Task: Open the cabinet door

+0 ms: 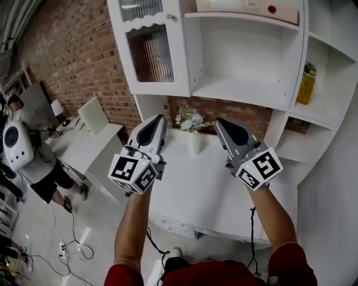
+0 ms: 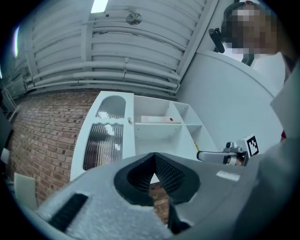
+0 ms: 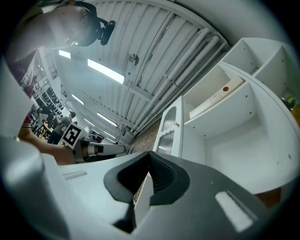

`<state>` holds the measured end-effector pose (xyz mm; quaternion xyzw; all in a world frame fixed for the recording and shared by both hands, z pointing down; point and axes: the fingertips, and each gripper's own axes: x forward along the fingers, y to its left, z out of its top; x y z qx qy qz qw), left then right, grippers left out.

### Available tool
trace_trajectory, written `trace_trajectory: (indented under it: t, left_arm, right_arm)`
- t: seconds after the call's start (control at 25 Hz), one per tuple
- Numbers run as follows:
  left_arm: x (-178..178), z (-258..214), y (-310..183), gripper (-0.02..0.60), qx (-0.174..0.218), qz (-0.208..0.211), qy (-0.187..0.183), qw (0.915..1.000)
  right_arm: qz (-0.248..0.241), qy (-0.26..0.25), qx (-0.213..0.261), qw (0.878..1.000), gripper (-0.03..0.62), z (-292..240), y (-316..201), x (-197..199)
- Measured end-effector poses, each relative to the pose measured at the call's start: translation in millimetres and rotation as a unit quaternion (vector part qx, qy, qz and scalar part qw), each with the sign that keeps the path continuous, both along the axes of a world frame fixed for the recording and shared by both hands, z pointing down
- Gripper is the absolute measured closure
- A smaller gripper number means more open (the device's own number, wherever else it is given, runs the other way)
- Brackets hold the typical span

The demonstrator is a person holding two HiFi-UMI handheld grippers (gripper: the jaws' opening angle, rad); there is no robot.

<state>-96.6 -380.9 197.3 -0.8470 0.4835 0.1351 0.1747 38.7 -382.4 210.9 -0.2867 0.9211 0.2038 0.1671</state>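
Cabinet door point(image 1: 152, 53), white-framed with ribbed glass, sits at the upper left of the white shelf unit point(image 1: 240, 89), above and beyond both my tongs. It looks shut over the left compartment, though I cannot tell whether it lies fully flush. Its small knob point(image 1: 173, 18) is near the top of the edge that borders the open shelves.

I hold my left gripper point(image 1: 160, 118) and my right gripper point(image 1: 219, 120) side by side above the white counter point(image 1: 212, 190), both tipped upward toward the shelf unit. Neither touches the door or anything else. The left jaws are pressed together with nothing between them, and the right jaws are likewise closed and empty. In the left gripper view the door stands above and to the left of my closed jaws, and the other gripper shows at the right edge.

Between the two tips, farther back on the counter, a white vase point(image 1: 193, 144) of pale flowers stands against the brick wall point(image 1: 72, 50). A flat white box point(image 1: 246, 6) with a red dot lies on the top open shelf, to the right of the door. A yellow bottle point(image 1: 306, 84) stands in a side compartment at the far right.

Down to my left a person point(image 1: 33, 162) in a grey top stands beside a white desk point(image 1: 84, 146), and cables point(image 1: 72, 246) trail over the pale floor.
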Motion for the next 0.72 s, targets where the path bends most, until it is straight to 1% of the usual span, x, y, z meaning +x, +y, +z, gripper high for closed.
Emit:
trace_trajectory:
  t: [0.12,0.28,0.4,0.48,0.6,0.72]
  left_arm:
    - [-11.3,-21.1,-27.3,0.581,0.009,0.027,-0.002,0.9996]
    - [-24.5,-52.6,-65.4,0.581,0.016,0.058,-0.016,0.9981]
    - [-27.7,-74.3,-93.4,0.581,0.022,0.076,-0.03,0.9964]
    - [-28.5,-85.6,-106.9,0.581,0.028,0.085,-0.038,0.9953]
    - [-35.8,-98.5,-123.9,0.581,0.032,0.093,-0.04,0.9943]
    - [-30.9,-111.3,-141.7,0.581,0.036,0.104,-0.048,0.9928]
  right_arm:
    - [0.025,-0.002,0.007,1.0,0.581,-13.2,-17.4,-14.6]
    - [0.049,-0.016,-0.001,0.999,0.581,-30.3,-43.4,-36.3]
    - [0.072,-0.022,-0.006,0.997,0.582,-41.4,-63.3,-47.2]
    - [0.088,-0.024,-0.009,0.996,0.582,-44.1,-71.5,-52.1]
    - [0.108,-0.015,-0.012,0.994,0.58,-40.2,-80.3,-62.8]
    - [0.131,-0.01,-0.013,0.991,0.581,-38.0,-88.4,-61.1]
